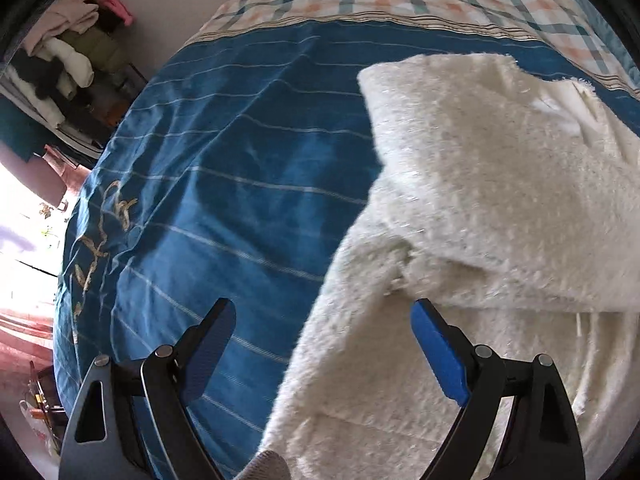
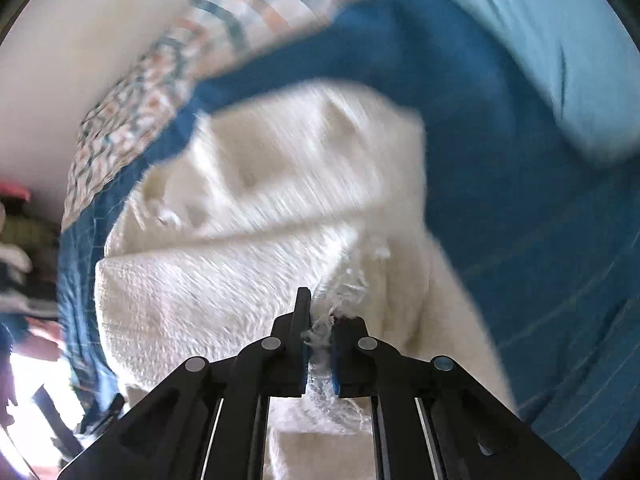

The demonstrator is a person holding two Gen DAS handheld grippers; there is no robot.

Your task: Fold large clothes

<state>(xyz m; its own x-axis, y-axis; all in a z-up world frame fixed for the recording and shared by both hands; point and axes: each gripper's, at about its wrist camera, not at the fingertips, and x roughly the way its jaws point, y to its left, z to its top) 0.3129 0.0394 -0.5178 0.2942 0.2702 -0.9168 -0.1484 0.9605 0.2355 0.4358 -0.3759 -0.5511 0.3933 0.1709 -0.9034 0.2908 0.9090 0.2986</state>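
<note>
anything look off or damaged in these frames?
Nothing damaged. The white fleece garment lies partly folded and rumpled on the blue bedspread, normal mid-fold. Right gripper is shut on its fuzzy edge; left gripper is open. The right wrist view is motion-blurred.

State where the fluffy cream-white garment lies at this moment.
The fluffy cream-white garment lies on the blue striped bedspread, right of centre in the left wrist view, pinched by the right gripper.
</note>
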